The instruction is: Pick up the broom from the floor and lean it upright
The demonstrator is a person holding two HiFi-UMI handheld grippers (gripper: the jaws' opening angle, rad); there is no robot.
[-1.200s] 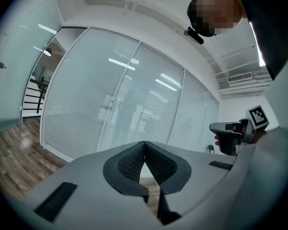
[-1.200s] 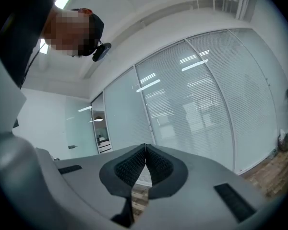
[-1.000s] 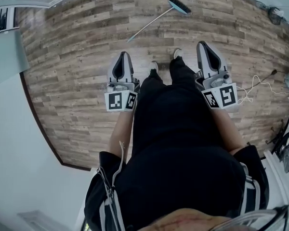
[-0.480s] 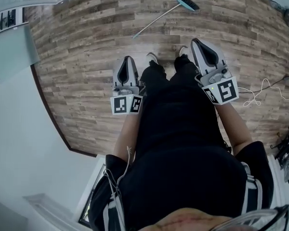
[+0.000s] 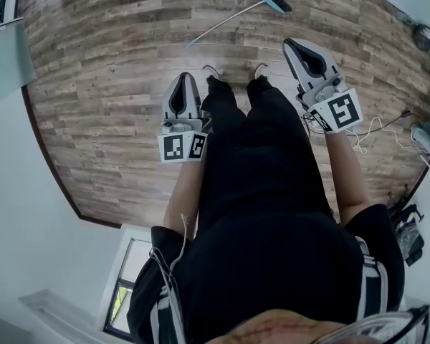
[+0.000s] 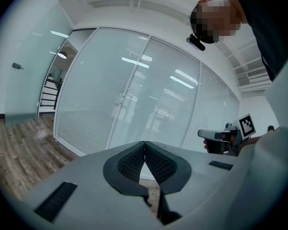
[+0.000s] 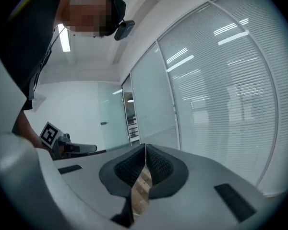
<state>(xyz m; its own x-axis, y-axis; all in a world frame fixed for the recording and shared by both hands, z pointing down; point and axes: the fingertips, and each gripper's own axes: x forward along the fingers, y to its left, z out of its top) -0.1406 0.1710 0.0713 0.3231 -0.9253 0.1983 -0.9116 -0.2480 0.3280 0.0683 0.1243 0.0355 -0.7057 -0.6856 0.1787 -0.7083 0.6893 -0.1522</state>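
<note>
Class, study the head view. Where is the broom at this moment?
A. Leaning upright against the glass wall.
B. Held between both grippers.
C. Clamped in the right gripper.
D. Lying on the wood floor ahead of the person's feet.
D: the broom lies flat on the wood floor beyond the feet, apart from the left gripper and the right gripper, both shut on nothing.

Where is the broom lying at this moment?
In the head view, the broom lies flat on the wood floor near the top edge, beyond the person's shoes. Its brush head is at the right end, just above the right gripper.
</note>
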